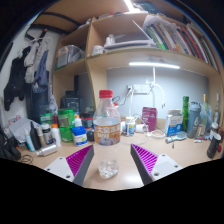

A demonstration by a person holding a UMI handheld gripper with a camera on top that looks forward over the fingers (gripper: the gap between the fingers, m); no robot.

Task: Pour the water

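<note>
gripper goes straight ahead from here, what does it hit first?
Likely the small clear cup, standing between the open fingers of the gripper. The water bottle stands beyond it; depth is uncertain.

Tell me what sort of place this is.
Probably a cluttered study or workshop desk: shelves with books above, a strip light, bottles along the back. The open gripper faces a water bottle.

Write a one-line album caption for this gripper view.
Open gripper over a small glass between its fingers, water bottle just beyond on the cluttered desk.
</note>
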